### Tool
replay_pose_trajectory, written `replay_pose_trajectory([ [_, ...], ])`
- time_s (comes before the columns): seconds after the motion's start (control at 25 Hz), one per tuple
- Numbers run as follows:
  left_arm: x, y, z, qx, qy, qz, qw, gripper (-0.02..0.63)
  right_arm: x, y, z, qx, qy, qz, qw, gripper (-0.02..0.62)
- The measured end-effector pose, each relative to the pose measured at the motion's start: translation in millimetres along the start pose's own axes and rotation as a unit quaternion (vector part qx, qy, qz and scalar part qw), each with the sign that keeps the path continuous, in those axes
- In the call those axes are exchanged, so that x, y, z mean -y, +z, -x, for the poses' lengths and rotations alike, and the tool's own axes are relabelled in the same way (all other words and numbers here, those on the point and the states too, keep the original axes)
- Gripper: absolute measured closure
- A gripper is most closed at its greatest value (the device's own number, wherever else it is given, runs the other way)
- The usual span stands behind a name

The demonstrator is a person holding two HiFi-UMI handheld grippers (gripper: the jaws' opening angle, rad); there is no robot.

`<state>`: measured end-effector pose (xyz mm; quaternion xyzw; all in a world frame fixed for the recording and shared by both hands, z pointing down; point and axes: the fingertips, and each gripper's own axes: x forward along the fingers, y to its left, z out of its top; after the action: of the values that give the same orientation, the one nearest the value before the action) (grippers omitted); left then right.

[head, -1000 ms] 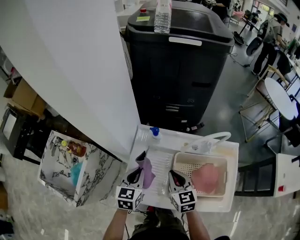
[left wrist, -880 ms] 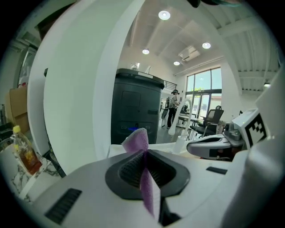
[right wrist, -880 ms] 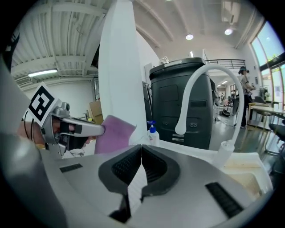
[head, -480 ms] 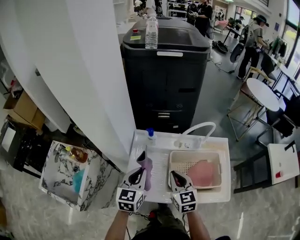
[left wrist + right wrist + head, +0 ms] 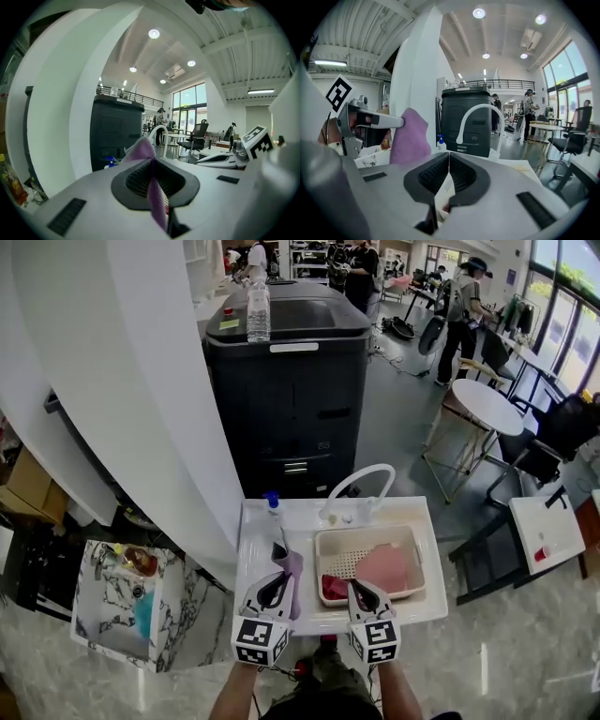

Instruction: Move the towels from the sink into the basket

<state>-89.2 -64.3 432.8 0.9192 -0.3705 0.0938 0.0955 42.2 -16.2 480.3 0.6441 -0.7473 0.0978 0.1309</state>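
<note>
A purple towel was held pinched in the closed left hand-held gripper, just left of the basket. The right hand-held gripper was shut, empty. The cloth was judged soft and light, best gripped at a fold.

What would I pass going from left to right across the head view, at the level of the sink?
marble-patterned box → purple towel → red towel → pink towel → small white table
</note>
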Motion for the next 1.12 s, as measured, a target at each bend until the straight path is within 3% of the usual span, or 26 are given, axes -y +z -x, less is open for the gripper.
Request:
replay_pose_trajectory([
  [0.4,56.8,6.8,-45.2,-0.007,-0.072,-0.018,0.9972,0.583,62.7,-8.9,32.8,-0.004,-0.071,-0.018,0.997,0.566],
  [0.68,93.4,16.4,-83.0,-0.006,-0.100,-0.031,0.9944,0.583,111.9,-12.7,49.5,-0.002,-0.101,-0.023,0.995,0.566],
  [1.12,138.6,-1.3,-142.1,-0.034,-0.115,-0.021,0.9926,0.583,171.7,-37.5,48.9,-0.024,-0.100,-0.045,0.994,0.566],
])
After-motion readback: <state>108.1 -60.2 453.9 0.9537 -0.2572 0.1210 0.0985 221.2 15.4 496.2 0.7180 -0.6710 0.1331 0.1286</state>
